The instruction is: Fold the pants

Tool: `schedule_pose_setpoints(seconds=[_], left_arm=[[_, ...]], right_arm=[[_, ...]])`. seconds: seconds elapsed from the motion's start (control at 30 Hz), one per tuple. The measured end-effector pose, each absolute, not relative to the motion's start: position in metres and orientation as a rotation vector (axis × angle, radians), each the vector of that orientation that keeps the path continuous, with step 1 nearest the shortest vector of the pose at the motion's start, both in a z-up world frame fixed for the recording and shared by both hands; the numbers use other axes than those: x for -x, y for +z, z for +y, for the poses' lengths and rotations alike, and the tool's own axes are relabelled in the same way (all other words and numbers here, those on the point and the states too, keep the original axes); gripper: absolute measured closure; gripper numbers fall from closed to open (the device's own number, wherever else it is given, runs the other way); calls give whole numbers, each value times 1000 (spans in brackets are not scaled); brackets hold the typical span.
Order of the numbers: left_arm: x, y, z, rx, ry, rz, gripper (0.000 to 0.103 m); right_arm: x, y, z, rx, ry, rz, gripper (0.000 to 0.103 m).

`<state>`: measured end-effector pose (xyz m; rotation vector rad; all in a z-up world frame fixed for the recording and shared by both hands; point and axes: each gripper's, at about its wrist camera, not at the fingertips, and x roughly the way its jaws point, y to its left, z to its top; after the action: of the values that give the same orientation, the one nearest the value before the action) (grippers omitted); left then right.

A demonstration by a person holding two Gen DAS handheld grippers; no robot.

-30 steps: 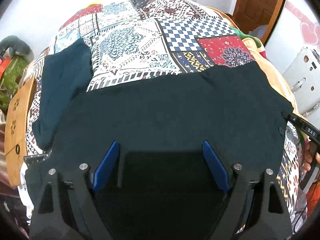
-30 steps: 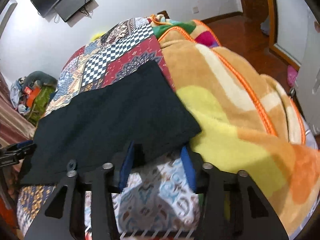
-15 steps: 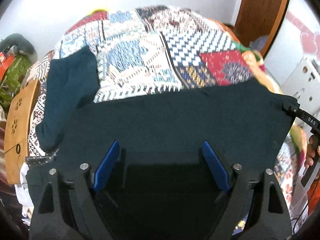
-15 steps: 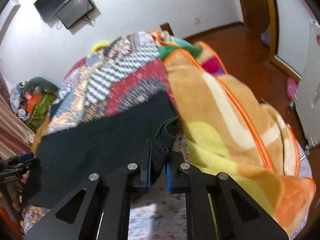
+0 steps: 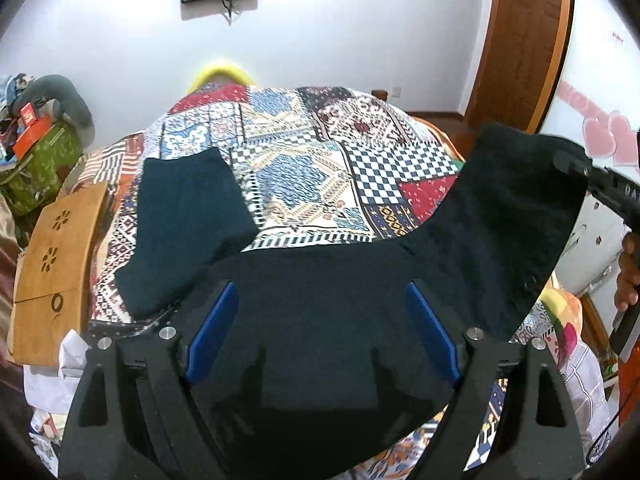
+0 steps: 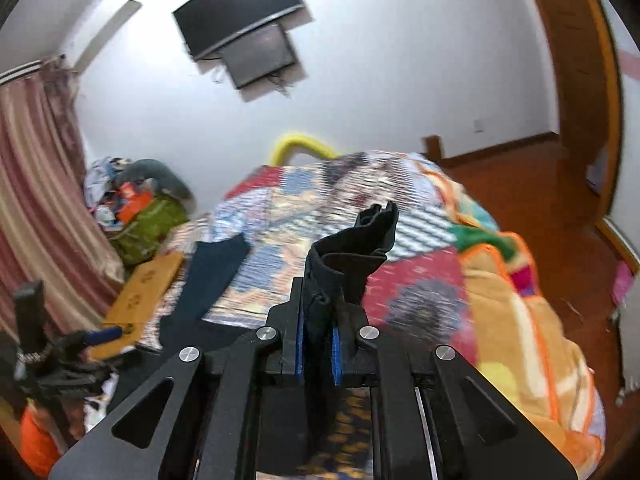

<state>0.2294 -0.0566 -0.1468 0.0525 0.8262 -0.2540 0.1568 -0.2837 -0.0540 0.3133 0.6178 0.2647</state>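
The dark pants (image 5: 320,304) lie across the near part of a patchwork bed cover (image 5: 304,168). My left gripper (image 5: 320,332) is open, its blue pads over the pants' middle; I cannot tell whether they touch the cloth. My right gripper (image 6: 318,344) is shut on the pants' right end (image 6: 352,248) and holds it raised off the bed; in the left wrist view that gripper (image 5: 576,166) holds the lifted corner (image 5: 520,200) at the right. One pant leg (image 5: 180,224) stretches away at the left, also seen in the right wrist view (image 6: 212,276).
An orange-yellow blanket (image 6: 520,320) lies on the bed's right side. A wooden board (image 5: 52,272) and a green bag (image 5: 40,168) stand left of the bed. A TV (image 6: 244,28) hangs on the far wall. A wooden door (image 5: 520,40) is at the right.
My right gripper closed on the pants' right end and lifted it off the bed. Both cameras have tilted up. My left gripper stays open over the pants.
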Motion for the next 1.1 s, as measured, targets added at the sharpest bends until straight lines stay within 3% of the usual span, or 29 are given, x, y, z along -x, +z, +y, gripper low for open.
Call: schedule_pose_setpoints(seconds=[0.37, 0.7, 0.93, 1.1], left_arm=[[-188, -134, 12, 31, -188, 759, 17], [-162, -156, 64, 62, -80, 823, 17], [-163, -165, 65, 65, -60, 853, 17], [-170, -155, 53, 66, -77, 832, 17]], right_arm=[[-178, -47, -159, -155, 470, 686, 94], [-159, -170, -48, 8, 643, 1017, 93], [-158, -174, -44, 96, 689, 1032, 86], [-150, -155, -57, 81, 702, 1014, 61]])
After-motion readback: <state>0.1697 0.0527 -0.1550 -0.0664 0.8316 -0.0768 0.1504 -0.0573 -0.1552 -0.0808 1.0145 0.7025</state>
